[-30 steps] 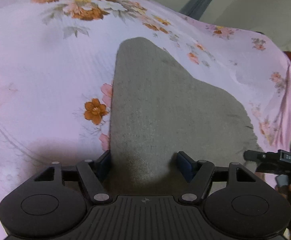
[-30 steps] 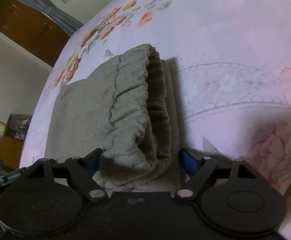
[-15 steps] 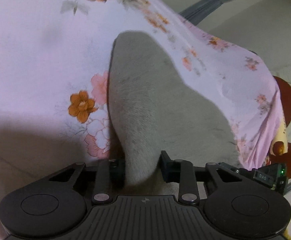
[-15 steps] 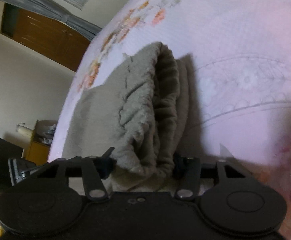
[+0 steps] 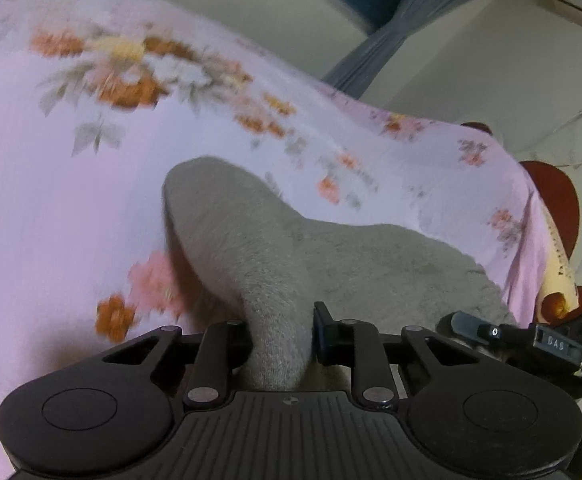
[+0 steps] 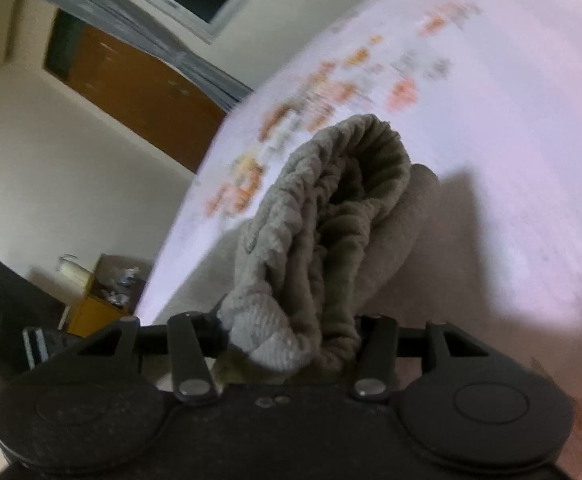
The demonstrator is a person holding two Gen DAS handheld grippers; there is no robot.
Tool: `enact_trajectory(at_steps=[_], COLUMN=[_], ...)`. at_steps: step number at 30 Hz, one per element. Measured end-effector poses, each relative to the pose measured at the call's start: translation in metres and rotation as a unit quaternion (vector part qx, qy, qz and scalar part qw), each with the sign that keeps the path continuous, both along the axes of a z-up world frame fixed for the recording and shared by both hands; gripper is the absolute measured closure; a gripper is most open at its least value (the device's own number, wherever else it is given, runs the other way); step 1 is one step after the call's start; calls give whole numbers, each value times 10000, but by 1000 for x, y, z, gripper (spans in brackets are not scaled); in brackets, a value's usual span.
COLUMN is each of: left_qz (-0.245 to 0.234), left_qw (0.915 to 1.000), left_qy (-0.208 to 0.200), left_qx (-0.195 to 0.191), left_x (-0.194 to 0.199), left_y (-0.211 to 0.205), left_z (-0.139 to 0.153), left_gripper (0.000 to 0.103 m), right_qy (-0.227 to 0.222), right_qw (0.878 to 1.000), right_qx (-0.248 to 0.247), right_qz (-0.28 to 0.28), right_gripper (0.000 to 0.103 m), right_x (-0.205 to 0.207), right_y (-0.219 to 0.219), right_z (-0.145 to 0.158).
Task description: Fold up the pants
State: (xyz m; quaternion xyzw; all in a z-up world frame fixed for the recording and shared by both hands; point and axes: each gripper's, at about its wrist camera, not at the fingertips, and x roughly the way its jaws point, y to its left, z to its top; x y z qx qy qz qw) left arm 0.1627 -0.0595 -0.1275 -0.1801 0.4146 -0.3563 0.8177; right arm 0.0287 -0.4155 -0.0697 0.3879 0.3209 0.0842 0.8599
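Note:
The grey pants (image 5: 291, 248) lie folded on the pink flowered bed sheet (image 5: 71, 200). My left gripper (image 5: 279, 336) is shut on a folded edge of the pants and holds it up off the sheet. My right gripper (image 6: 291, 336) is shut on the gathered elastic waistband (image 6: 331, 208), which is bunched and lifted above the sheet (image 6: 511, 140). The right gripper's body also shows at the right edge of the left wrist view (image 5: 547, 340).
The bed edge drops off at the right of the left wrist view, with a red and yellow cushion (image 5: 559, 208) beyond. A brown door (image 6: 131, 92), a curtain (image 6: 131, 36) and a yellow box of clutter (image 6: 103, 296) stand off the bed's left side.
Both grippers closed on the pants, then lifted and tilted upward, pulling the cloth off the sheet. More wall and window now show in both views.

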Motion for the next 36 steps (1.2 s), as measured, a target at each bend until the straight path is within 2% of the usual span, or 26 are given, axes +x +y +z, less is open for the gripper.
enact_trajectory(at_steps=[7,13,18,23,27,36], left_qz=[166,268,299,337,314,221], left_qw=[9987,9965,9947,9938,9931,9862], left_qy=[-474,-789,-937,-948,-901,-805], left_qx=[-87,105,282,468,683,1426], left_x=[30,67,92,111,120,128], left_y=[1,-13,-28,-41,-53,-71], left_z=[47,72,77,64,42,-23], left_gripper=[81,81,81,81,80,78], right_qy=[-516,-759,-806,-688,-446,257], right_qw=[9986,9971,9967,9975,9989,9986], right_qx=[-111,-72,-121,-138,-120,-83], right_qz=[99,23,-5,-25,-84,-452], right_gripper=[53,53,53,53,53,50], right_x=[38,82,111,129,141,141], right_y=[-6,-13,-21,-29,-36,-50], right_z=[40,49,48,36,13,-61])
